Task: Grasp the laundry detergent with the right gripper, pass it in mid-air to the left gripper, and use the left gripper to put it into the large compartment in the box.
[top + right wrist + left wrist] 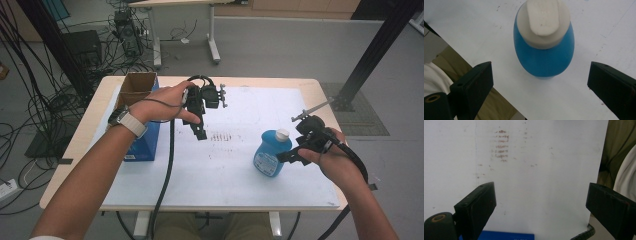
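Left forearm enters from the lower left and reaches forward; a watch (119, 116) sits on its wrist. The left hand (165, 102) holds the left gripper (200, 131) pointing down, jaws wide apart with nothing between them. The right hand (334, 156) holds the right gripper (287, 156) pointing left, jaws likewise spread wide.

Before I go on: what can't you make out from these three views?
- Cardboard box contents: high view, its walls hide the inside.
- Blue bottle label text: high view, too small; right gripper view looks down on the white cap.
- Blue carton: high view, the left forearm covers most of it.
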Motion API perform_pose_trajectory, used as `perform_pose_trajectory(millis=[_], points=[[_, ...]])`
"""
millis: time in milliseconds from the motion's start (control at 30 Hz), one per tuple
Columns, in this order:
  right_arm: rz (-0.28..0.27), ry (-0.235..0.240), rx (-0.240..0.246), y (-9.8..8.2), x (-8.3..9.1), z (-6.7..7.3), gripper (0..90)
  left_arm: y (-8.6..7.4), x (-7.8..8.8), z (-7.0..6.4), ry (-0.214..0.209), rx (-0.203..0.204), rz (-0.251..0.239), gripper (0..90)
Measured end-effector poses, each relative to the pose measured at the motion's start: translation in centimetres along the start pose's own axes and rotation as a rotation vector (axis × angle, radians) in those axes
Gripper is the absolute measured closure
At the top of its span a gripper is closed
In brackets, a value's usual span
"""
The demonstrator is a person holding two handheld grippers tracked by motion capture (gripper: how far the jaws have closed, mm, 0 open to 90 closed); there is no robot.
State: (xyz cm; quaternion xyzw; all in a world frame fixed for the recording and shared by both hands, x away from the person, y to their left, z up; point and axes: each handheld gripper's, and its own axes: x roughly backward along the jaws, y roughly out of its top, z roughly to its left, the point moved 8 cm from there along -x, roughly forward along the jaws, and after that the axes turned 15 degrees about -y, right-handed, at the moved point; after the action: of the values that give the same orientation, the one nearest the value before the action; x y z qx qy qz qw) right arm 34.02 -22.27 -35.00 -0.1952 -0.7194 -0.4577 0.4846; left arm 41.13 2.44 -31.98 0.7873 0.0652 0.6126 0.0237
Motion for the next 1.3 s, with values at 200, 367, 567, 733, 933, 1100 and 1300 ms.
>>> perform_pose_trajectory(millis=[200, 367, 567, 733, 933, 1100, 1300], points=[[0.003, 0.003, 0.001, 0.01, -0.11, 0.07, 6.3, 0.02, 0.00, -0.03, -0.001, 0.001, -0.002, 9.7], [0.003, 0.002, 0.002, -0.02, -0.09, 0.03, 6.4, -0.03, 0.00, -0.03, -0.002, 0.001, -0.006, 9.7], [0.002, 0.001, 0.002, -0.03, -0.17, 0.03, 6.3, -0.12, 0.01, 0.01, -0.001, 0.004, -0.006, 9.7], [0.000, 0.002, 0.001, -0.02, -0.22, -0.02, 6.3, -0.09, 0.00, 0.05, -0.003, 0.005, -0.010, 9.7], [0.003, 0.006, 0.000, -0.02, -0.28, 0.04, 6.4, -0.11, -0.06, 0.12, -0.001, 0.007, -0.007, 9.7], [0.005, 0.004, -0.002, -0.19, -0.37, -0.07, 6.4, -0.19, -0.04, 0.11, -0.001, 0.008, -0.005, 9.7], [0.005, 0.005, -0.006, -0.27, -0.36, -0.12, 6.4, -0.25, -0.10, 0.13, -0.001, 0.009, -0.006, 9.7]])
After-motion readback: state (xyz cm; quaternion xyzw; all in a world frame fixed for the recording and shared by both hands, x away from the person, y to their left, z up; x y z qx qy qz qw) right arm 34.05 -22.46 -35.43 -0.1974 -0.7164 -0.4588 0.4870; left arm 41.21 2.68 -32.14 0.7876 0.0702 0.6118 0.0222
